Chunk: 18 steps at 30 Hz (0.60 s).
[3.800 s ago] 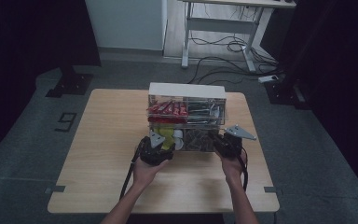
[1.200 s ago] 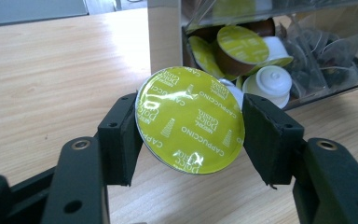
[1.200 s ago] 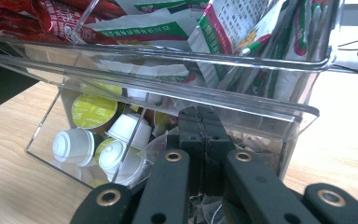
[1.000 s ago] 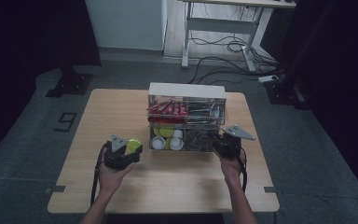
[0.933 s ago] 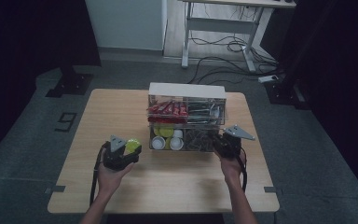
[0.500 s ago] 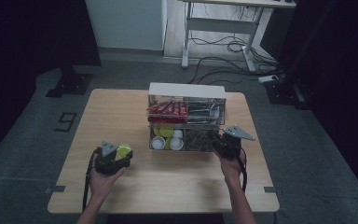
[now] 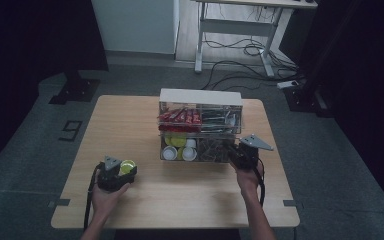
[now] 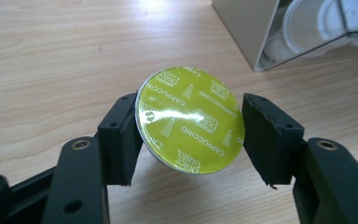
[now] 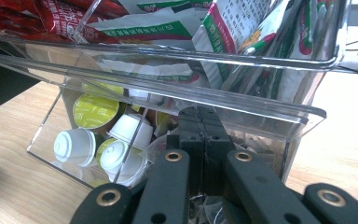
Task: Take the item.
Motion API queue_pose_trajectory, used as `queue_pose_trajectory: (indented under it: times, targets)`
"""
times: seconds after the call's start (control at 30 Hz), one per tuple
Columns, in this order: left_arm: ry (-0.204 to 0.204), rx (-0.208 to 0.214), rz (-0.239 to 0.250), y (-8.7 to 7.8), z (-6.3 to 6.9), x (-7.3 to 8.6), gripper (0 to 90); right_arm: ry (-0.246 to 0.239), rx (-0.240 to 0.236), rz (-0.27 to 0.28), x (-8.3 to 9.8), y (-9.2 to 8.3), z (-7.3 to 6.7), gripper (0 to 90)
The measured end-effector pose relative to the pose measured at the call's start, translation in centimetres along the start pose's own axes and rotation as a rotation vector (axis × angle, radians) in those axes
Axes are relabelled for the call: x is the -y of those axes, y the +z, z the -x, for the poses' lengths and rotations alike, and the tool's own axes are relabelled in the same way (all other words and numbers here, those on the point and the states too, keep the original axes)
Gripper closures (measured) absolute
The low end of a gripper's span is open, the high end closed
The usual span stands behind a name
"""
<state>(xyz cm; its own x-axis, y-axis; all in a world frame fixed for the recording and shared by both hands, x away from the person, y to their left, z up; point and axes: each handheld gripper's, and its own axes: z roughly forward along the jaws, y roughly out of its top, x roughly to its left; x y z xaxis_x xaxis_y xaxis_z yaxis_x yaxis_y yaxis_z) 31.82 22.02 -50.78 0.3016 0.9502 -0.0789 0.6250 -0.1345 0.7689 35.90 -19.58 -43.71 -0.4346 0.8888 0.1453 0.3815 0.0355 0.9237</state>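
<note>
Held over bare wood, clear of the organizer: a round coffee capsule [image 8: 189, 120] with a glossy lime-green foil lid printed "Cappuccino", pinched at its rim between the matte black jaws of the left gripper [image 8: 189, 135]. Seen from the high view at the near left of the pale, grained wooden table [image 7: 145, 115], well apart from the clear acrylic organizer [image 7: 200, 125]. Probably the set-down step of unloading a capsule, though contact with the tabletop cannot be told from here. Next move, by that reading: lowering level until the base sits flat, then easing the jaws apart without tipping the light, smooth cup. Right gripper [image 9: 203, 123] closed jaw to jaw with nothing between, tips pressed against the organizer's lower front, perhaps steadying it. Behind the hard transparent wall: white and green domed capsules [image 9: 98, 140], crinkled red sachets [image 9: 37, 18] and paper packets [image 9: 242, 32] above.
</note>
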Motion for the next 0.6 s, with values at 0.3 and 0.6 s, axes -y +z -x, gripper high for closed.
queue_pose_trajectory:
  times: [0.3,0.6]
  targets:
    - [-0.007,-0.017,-0.050,1.0,-0.6,1.0,40.3,0.000,-0.001,-0.001,0.0,0.0,0.0,89.0]
    - [-0.019,-0.022,-0.068,1.6,-1.0,1.6,40.3,-0.002,-0.001,-0.003,0.0,0.0,0.1,89.0]
